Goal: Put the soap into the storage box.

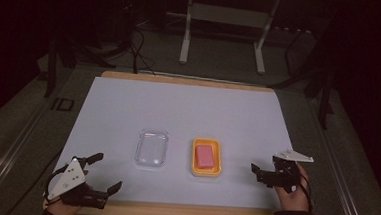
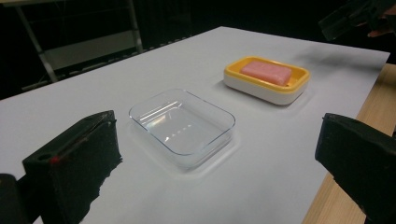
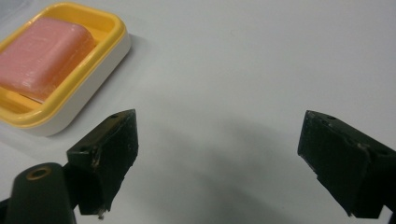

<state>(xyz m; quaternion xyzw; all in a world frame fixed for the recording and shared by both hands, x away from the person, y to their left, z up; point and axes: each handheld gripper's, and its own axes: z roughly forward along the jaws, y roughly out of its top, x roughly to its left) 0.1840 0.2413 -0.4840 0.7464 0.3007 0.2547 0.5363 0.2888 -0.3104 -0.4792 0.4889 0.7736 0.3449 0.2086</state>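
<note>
On the tabletop (image 1: 128,108), covered by a white sheet with a wooden edge showing along the near and far sides, two dishes sat side by side near the middle. The clear tray (image 1: 152,149) lay empty to the left, and just beside it, apart from it, stood the yellow soap dish (image 1: 207,157) with a white base. A pink bar of soap (image 1: 205,156) lay flat inside the yellow dish.

The left gripper (image 1: 105,173) was held at the near left corner of the sheet, its jaws spread wide and holding nothing; in the left gripper view the clear tray (image 2: 182,125) lay ahead between them, with the soap dish (image 2: 266,80) and soap (image 2: 266,72) farther off. The right gripper (image 1: 255,172) was held near the right edge of the sheet, to the right of the soap dish and clear of it, its jaws also spread and empty. In the right gripper view the soap dish (image 3: 56,70) sat at the upper left, beyond the jaws, above bare white sheet
</note>
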